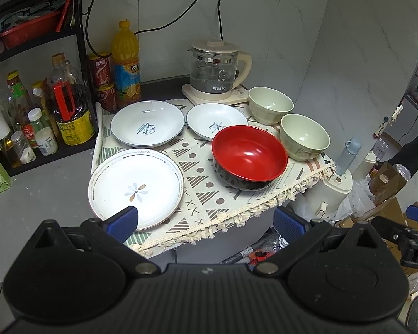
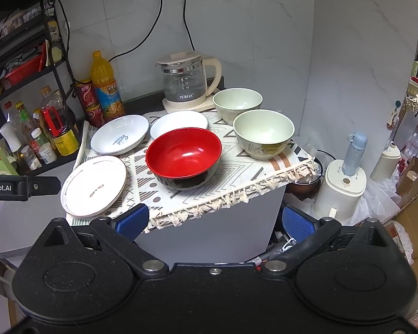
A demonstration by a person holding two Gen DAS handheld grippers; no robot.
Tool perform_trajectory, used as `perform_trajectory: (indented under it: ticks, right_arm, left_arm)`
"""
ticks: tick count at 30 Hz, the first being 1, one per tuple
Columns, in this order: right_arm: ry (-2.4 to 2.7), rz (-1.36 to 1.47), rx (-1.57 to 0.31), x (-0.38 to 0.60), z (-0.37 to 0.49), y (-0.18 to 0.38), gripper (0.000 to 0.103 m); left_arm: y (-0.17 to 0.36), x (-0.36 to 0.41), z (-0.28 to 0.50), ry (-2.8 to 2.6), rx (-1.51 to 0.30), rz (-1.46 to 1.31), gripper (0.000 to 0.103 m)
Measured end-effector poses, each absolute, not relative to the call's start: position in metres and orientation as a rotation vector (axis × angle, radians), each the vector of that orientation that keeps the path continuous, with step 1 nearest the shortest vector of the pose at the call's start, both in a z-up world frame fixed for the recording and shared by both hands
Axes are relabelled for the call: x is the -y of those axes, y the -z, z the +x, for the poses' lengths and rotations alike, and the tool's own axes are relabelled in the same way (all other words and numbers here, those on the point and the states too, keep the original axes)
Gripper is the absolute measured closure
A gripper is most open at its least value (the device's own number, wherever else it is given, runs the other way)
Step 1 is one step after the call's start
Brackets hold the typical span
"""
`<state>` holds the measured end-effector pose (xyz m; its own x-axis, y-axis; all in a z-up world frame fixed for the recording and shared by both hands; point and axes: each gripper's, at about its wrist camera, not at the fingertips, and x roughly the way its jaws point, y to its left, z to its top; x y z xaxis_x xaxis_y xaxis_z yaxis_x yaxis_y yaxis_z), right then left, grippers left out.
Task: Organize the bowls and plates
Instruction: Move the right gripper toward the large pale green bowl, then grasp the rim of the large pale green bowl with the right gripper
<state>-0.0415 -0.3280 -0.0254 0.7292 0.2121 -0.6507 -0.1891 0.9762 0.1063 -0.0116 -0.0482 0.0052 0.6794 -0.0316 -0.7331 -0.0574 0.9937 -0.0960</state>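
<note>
Nothing is stacked yet — three plates (image 1: 136, 186) and three bowls (image 1: 249, 157) sit apart on the bench (image 1: 203, 194). Both tongs — left (image 1: 204, 221), right (image 2: 214, 221) — hang wide open, empty.

Red bowl (image 2: 184, 157) hid front of small white plate (image 2: 178, 123). Other gripper (image 2: 22, 185) cut off at left edge. Bottle labels (image 1: 28, 133) too small to read.
</note>
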Motion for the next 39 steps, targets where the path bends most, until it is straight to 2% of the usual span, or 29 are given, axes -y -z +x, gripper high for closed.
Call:
perform_trajectory:
  ticks: [26,39]
  right_arm:
    - [-0.247,0.062,-0.692,0.343,-0.013,0.027,0.000]
    - [-0.232,0.073,-0.684,0.367,0.039,0.037,0.000]
  left_arm:
    - [-0.007,0.073,0.002,-0.067,-0.808,-0.131,0.001]
    - [0.011,0.102,0.076,-0.018,-0.823,-0.148,0.001]
